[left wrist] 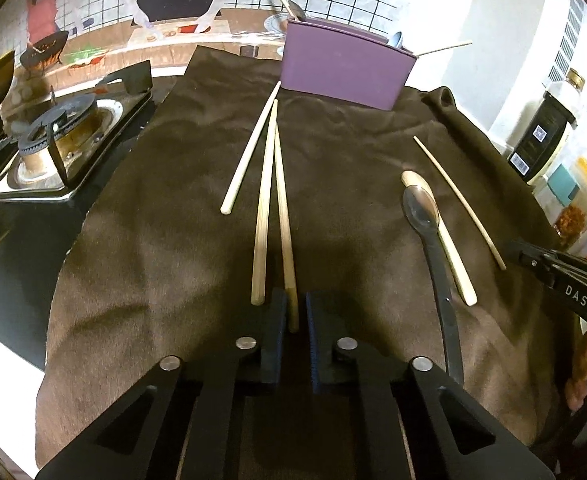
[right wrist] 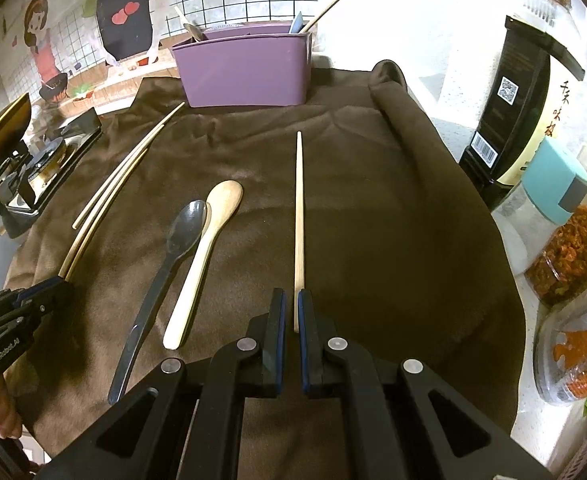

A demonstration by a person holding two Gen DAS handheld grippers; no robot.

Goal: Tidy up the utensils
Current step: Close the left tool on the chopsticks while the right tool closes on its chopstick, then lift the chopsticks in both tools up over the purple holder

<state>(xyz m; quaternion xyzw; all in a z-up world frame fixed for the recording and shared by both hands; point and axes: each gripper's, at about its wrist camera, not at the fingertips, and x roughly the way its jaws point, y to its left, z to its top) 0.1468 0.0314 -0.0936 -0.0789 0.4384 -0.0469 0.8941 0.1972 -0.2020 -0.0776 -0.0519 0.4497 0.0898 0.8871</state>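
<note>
On a brown cloth (left wrist: 165, 248) lie three pale wooden chopsticks. My left gripper (left wrist: 294, 312) is shut on the near end of the right one, the chopstick (left wrist: 283, 208). The other two chopsticks (left wrist: 264, 200) (left wrist: 249, 148) lie just to its left. My right gripper (right wrist: 291, 308) is shut on the near end of a fourth chopstick (right wrist: 298, 220), which points at the purple utensil holder (right wrist: 245, 68). A wooden spoon (right wrist: 205, 248) and a dark metal spoon (right wrist: 169, 256) lie side by side between the two grippers. The holder has several utensils standing in it.
A gas stove (left wrist: 53, 144) stands off the cloth's left edge. A dark-labelled bottle (right wrist: 525, 100) and jars of food (right wrist: 565, 256) line the right side. A hand shows behind each gripper. The tiled wall runs behind the holder.
</note>
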